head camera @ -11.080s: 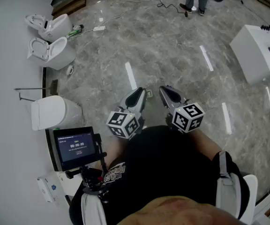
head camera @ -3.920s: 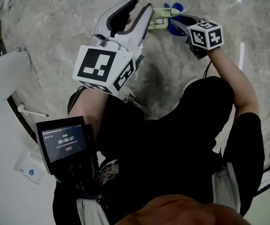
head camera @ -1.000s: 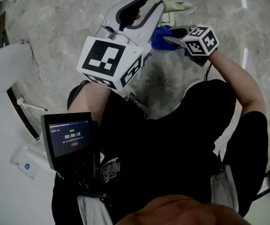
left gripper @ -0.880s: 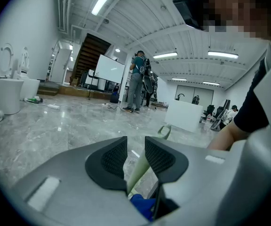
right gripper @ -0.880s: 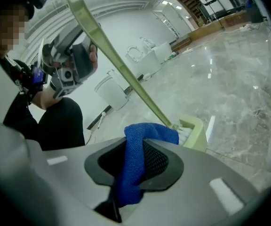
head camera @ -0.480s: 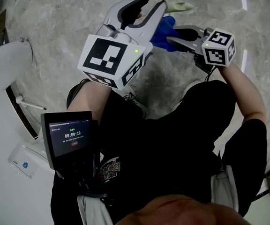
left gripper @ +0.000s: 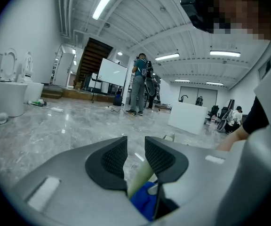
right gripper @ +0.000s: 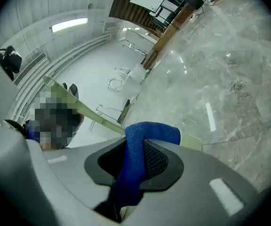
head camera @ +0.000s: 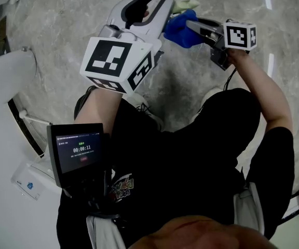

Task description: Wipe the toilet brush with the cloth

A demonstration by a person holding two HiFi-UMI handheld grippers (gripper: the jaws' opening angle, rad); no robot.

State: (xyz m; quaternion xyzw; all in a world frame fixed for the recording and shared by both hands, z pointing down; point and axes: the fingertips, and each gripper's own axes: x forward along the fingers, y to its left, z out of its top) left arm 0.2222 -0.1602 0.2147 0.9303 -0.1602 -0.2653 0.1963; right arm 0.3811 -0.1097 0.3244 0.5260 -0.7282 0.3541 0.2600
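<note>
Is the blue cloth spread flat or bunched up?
Bunched. The cloth is pinched, folded, between the right gripper's jaws, its fold humped over the brush.

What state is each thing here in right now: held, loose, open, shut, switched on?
Pale green plastic toilet brush handle: clamped in the left gripper.
Blue woven cloth: pinched in the right gripper, folded over the handle.
Small black screen: lit, showing a timer.
White toilets: lids up.
</note>
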